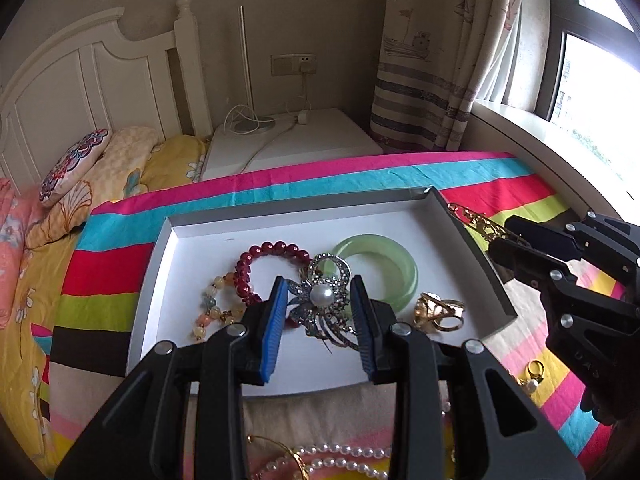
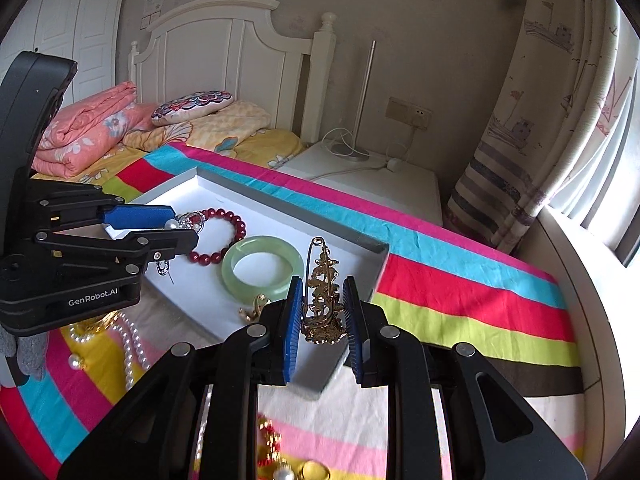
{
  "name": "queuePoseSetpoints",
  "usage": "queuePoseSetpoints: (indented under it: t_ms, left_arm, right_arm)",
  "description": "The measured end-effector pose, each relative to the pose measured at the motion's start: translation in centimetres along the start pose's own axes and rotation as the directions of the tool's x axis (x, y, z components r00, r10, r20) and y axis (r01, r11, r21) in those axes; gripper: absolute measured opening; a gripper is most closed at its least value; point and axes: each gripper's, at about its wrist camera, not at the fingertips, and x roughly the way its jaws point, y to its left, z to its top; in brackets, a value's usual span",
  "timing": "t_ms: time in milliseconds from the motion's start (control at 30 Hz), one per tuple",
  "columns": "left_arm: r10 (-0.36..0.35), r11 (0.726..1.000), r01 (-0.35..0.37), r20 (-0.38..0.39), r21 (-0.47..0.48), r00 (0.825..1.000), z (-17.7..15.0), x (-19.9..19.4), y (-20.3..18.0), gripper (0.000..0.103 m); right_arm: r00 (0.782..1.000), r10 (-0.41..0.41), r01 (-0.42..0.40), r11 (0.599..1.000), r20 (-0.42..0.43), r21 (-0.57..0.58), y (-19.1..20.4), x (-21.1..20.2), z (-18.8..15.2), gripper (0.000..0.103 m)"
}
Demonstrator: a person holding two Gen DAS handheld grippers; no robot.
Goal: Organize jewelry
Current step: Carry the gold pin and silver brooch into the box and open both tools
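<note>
Left gripper (image 1: 320,312) pinching silver pearl brooch (image 1: 322,300) above white tray (image 1: 472,248); right gripper (image 2: 320,316) pinching gold pin brooch (image 2: 322,296) over tray's near-right corner; in tray: green bangle (image 2: 262,266), red bead bracelet (image 2: 224,236), gold rings (image 1: 438,312); pearl necklace (image 2: 130,344) on striped cloth (image 2: 460,300) beside tray.

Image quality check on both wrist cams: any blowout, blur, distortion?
Left wrist view: window blown out at right, strong fisheye bending at the edges, silver pearl brooch sharp. Right wrist view: window strip overexposed, dark vignette corners, gold brooch in focus; no motion blur.
</note>
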Motion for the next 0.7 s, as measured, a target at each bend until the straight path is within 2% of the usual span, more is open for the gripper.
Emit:
queuePoseSetpoints:
  t_ms: [533, 600, 633, 667, 700]
  left_arm:
    - [0.016, 0.997, -0.019, -0.046, -0.071, 0.999, 0.9, 4.4, 2.1, 0.032]
    - [0.02, 0.996, -0.024, -0.041, -0.087, 0.999, 0.9, 4.3, 2.4, 0.037]
    - [0.021, 0.995, -0.025, -0.034, -0.097, 0.999, 0.9, 4.1, 2.6, 0.045]
    - [0.024, 0.995, -0.027, -0.027, -0.101, 0.999, 0.9, 3.9, 2.6, 0.054]
    - [0.03, 0.994, -0.032, -0.016, -0.104, 0.999, 0.9, 3.6, 2.7, 0.058]
  right_arm:
    - [0.999, -0.015, 0.015, 1.0, -0.049, -0.007, 0.3, 5.5, 1.3, 0.021]
    - [0.999, -0.015, 0.015, 1.0, -0.047, 0.001, 0.0, 5.9, 1.4, 0.023]
    - [0.999, -0.014, 0.015, 1.0, -0.051, 0.011, -0.3, 6.1, 1.5, 0.025]
    - [0.998, -0.008, 0.01, 1.0, -0.055, 0.021, -0.4, 6.2, 1.5, 0.032]
    - [0.998, -0.005, 0.007, 1.0, -0.057, 0.03, -0.7, 6.3, 1.5, 0.041]
